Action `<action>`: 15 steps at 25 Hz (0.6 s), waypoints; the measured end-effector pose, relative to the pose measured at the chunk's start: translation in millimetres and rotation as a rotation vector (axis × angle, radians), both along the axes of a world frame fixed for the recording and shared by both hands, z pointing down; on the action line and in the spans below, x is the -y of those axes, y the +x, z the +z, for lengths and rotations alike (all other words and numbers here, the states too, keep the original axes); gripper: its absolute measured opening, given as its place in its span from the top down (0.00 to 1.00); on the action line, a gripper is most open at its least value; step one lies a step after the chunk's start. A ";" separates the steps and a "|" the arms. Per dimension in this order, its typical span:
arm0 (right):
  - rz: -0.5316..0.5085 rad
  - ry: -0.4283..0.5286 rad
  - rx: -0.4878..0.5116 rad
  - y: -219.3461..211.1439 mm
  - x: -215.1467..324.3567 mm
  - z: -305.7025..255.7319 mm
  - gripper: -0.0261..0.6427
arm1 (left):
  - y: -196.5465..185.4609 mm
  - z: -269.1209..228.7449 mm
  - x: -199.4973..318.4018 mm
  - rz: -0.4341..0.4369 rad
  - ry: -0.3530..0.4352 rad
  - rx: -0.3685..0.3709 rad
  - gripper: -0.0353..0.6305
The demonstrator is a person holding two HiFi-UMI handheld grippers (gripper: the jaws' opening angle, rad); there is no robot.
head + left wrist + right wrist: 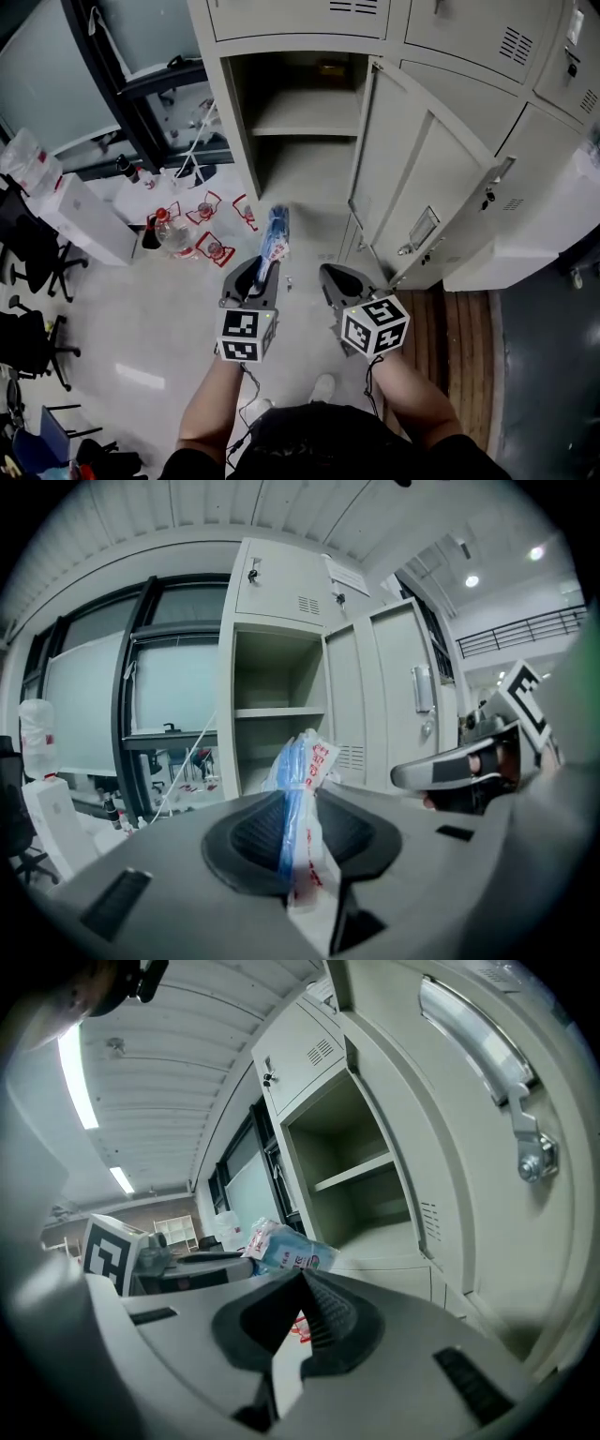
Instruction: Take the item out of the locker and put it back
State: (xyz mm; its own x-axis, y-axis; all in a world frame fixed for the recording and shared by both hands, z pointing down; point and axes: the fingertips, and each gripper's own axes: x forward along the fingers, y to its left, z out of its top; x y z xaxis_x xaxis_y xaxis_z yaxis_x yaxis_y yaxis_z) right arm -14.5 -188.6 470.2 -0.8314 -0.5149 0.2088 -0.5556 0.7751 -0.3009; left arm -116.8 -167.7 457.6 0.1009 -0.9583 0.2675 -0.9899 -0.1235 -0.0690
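We clamp our left gripper [298, 808] on a blue-and-white packet [275, 234] before the open locker [236, 112]; our right gripper [302, 1288], beside it, has its jaws together, empty.

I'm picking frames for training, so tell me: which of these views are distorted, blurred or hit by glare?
Left gripper view: fisheye bends the pale grey metal locker; the blue-and-white plastic packet goes soft up close. Right gripper view: strong curvature, glaring ceiling strip light, dark vignette. Head view: sharp, evenly lit.
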 end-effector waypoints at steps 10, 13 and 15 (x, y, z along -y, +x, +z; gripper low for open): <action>0.071 0.021 0.005 -46.3 -50.2 -18.2 0.96 | -44.2 -11.1 -81.1 0.054 0.015 -0.015 0.79; 0.098 0.025 0.006 -56.8 -72.3 -21.1 0.96 | -55.8 -12.5 -106.4 0.076 0.018 -0.023 0.79; 0.116 0.024 0.008 -62.6 -87.4 -22.3 0.96 | -62.1 -13.6 -122.5 0.093 0.020 -0.025 0.79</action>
State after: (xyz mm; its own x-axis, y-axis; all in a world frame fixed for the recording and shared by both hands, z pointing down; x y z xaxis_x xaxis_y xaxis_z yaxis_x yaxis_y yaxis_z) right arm -77.1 -101.2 447.9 -0.7675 -0.6125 0.1891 -0.6397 0.7129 -0.2874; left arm -178.9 -45.2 444.1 0.1961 -0.9495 0.2449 -0.9757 -0.2139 -0.0482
